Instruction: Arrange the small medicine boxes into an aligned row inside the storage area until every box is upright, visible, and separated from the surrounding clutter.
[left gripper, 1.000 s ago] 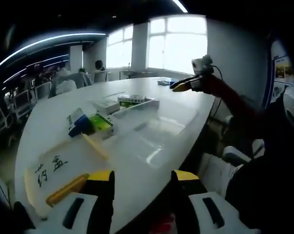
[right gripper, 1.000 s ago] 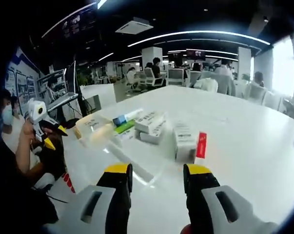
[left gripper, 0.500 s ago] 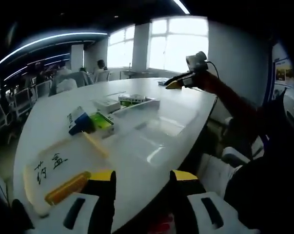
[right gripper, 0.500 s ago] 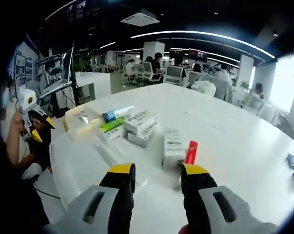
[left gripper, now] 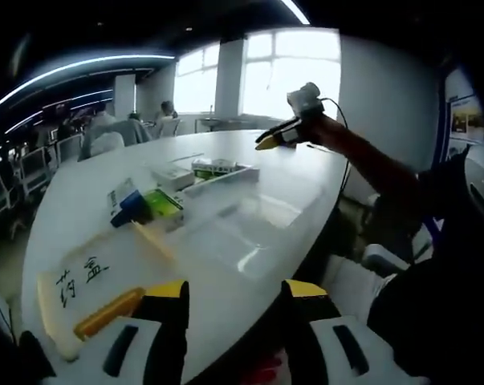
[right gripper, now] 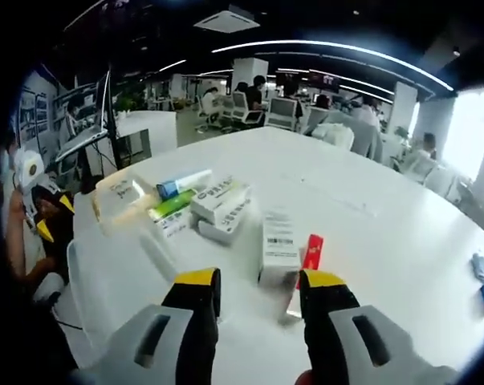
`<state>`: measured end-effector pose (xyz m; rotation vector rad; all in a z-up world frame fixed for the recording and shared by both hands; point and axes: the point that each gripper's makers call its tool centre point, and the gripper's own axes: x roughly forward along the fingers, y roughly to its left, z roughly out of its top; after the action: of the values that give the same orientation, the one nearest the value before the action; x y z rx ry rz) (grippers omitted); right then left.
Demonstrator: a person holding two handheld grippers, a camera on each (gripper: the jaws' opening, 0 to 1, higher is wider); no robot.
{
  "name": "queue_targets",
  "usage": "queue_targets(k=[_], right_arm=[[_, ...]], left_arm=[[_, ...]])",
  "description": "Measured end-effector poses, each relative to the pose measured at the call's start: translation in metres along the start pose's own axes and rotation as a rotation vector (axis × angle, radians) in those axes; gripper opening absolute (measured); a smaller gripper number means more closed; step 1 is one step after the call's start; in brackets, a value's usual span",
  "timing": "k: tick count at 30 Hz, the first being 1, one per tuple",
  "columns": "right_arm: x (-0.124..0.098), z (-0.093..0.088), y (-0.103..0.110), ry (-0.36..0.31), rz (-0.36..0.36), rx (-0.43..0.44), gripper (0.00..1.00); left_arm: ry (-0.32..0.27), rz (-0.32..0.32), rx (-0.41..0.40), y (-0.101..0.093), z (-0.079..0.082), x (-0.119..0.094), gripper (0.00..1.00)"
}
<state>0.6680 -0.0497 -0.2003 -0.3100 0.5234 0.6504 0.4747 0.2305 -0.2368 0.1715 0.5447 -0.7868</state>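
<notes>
Several small medicine boxes lie loose on the white table (left gripper: pixel 81 200). A blue box (left gripper: pixel 124 202), a green box (left gripper: pixel 164 200) and white boxes (left gripper: pixel 174 174) sit beside a clear tray (left gripper: pixel 250 233). My left gripper (left gripper: pixel 235 293) stands open near the table edge, with nothing between its jaws. My right gripper (right gripper: pixel 262 281) is open too. A white box with a red side (right gripper: pixel 278 243) stands just beyond its tips, untouched. Farther left are stacked white boxes (right gripper: pixel 220 202), a green box (right gripper: pixel 172 206) and a blue-capped tube (right gripper: pixel 182 184). The right gripper (left gripper: pixel 283 135) also shows above the table's far side.
A label card with handwritten characters (left gripper: pixel 81 273) and a yellow strip (left gripper: pixel 105 311) lie near my left jaws. Small blue items (right gripper: pixel 482 269) sit at the far right of the table. People and office chairs (right gripper: pixel 250 120) stand beyond it. The left gripper (right gripper: pixel 45 216) shows at the table's left end.
My right gripper has moved in over the table toward the boxes, so the white and red box is now just ahead of its tips. The left gripper has barely moved.
</notes>
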Motion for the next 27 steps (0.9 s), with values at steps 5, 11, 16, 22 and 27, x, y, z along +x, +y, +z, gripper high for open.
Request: queue_targets(k=[5, 11, 16, 22, 27], right_arm=[[0.004, -0.004, -0.013, 0.033, -0.019, 0.015, 0.36], [0.010, -0.018, -0.035, 0.087, -0.066, 0.048, 0.30], [0.018, -0.028, -0.040, 0.127, -0.057, 0.099, 0.29], [0.030, -0.041, -0.044, 0.201, -0.064, 0.112, 0.29], [0.038, -0.047, -0.052, 0.264, -0.066, 0.142, 0.29]], left_arm=[[0.015, 0.013, 0.004, 0.003, -0.003, 0.000, 0.46], [0.003, 0.019, 0.002, 0.004, -0.001, -0.001, 0.46], [-0.011, 0.027, -0.007, 0.006, 0.000, -0.003, 0.46], [0.008, 0.014, 0.000, 0.002, -0.005, -0.003, 0.45], [-0.003, 0.022, -0.002, 0.002, -0.005, -0.008, 0.45]])
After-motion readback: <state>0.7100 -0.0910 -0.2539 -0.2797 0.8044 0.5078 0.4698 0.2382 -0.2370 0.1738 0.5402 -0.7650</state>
